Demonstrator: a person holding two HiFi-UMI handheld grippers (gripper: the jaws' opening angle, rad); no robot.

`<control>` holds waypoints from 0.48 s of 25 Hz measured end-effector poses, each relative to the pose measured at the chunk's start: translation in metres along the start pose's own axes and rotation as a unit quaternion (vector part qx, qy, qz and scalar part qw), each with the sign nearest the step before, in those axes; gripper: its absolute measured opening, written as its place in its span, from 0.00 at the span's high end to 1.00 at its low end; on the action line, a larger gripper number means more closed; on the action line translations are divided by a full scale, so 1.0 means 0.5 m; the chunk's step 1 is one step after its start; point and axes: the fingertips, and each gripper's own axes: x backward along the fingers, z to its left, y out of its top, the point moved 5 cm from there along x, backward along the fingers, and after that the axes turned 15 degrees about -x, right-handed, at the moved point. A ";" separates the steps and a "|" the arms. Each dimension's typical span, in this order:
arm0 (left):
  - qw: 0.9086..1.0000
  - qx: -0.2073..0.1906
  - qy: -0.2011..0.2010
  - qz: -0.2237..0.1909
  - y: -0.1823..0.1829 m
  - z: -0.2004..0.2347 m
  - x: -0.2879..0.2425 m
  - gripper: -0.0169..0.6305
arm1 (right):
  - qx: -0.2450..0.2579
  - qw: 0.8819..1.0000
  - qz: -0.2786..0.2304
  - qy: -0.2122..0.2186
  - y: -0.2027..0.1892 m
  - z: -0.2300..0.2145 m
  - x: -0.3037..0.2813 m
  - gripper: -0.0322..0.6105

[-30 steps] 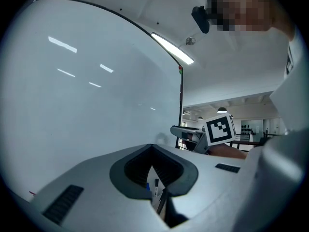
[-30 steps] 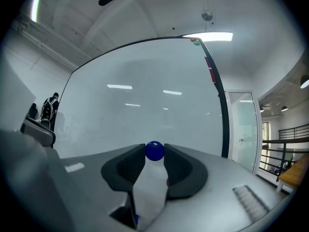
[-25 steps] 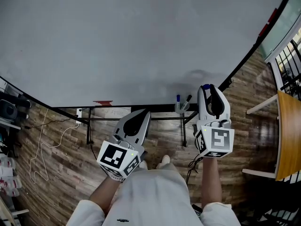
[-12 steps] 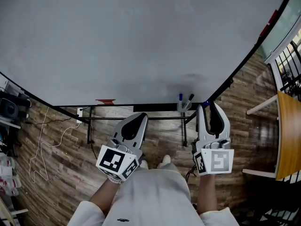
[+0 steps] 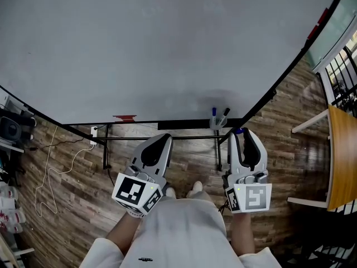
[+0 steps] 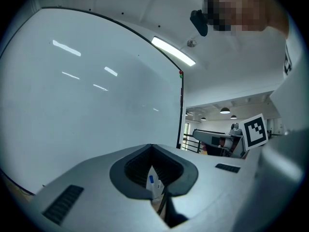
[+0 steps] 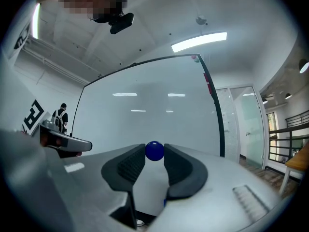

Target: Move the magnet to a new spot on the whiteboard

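The magnet [image 7: 154, 151] is a small blue ball, pinched between the tips of my right gripper [image 7: 154, 152], which is shut on it. In the head view the magnet [image 5: 239, 130] shows as a blue speck at the tip of the right gripper [image 5: 240, 133], just off the lower edge of the whiteboard [image 5: 167, 49]. The board [image 7: 145, 110] fills the space ahead of the right jaws. My left gripper [image 5: 163, 139] hangs lower left of the board with its jaws closed tip to tip and nothing between them. Its own view has the left gripper [image 6: 152, 147] beside the whiteboard [image 6: 87, 105].
A cup of markers [image 5: 217, 120] hangs at the board's lower edge, beside a red piece [image 5: 124, 117] on the ledge. The board's black stand [image 5: 167, 138] crosses the wooden floor. A wooden table [image 5: 341, 161] stands at right, cables [image 5: 53, 177] at left.
My right gripper has drawn back from the whiteboard toward the person with the blue magnet in it. The left gripper has shifted slightly back too.
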 end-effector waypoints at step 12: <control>1.000 -0.007 0.024 -0.005 0.013 0.008 0.035 0.97 | 0.006 0.998 -0.001 0.060 0.014 0.065 -0.047 0.75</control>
